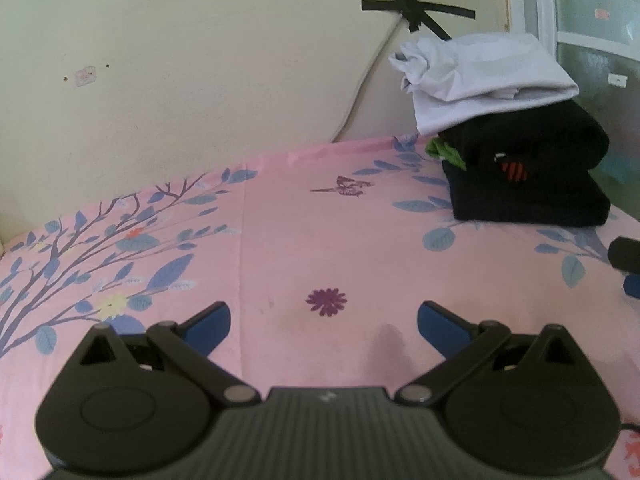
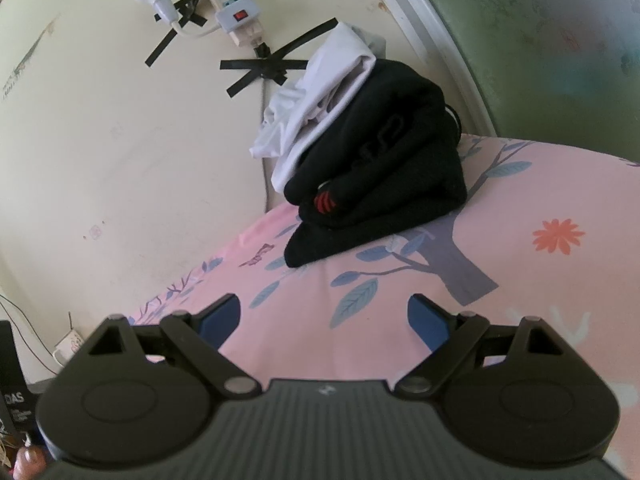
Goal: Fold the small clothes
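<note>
A stack of folded clothes sits on the pink floral bedsheet (image 1: 280, 240) against the wall: black garments (image 1: 532, 176) at the bottom, a white garment (image 1: 480, 76) on top, a bit of green cloth (image 1: 446, 152) poking out at the left. The same stack shows in the right wrist view, black (image 2: 384, 184) under white (image 2: 320, 108). My left gripper (image 1: 324, 320) is open and empty over bare sheet, short of the stack and to its left. My right gripper (image 2: 324, 320) is open and empty, pointing at the stack. Part of the right gripper (image 1: 628, 264) shows at the left view's right edge.
The cream wall (image 1: 200, 60) runs behind the bed, with a power strip (image 2: 236, 4) and cable taped on with black tape (image 1: 416, 8). A window frame (image 2: 436, 40) stands right of the stack. A dark box (image 2: 12, 392) and wall socket sit beyond the bed's left edge.
</note>
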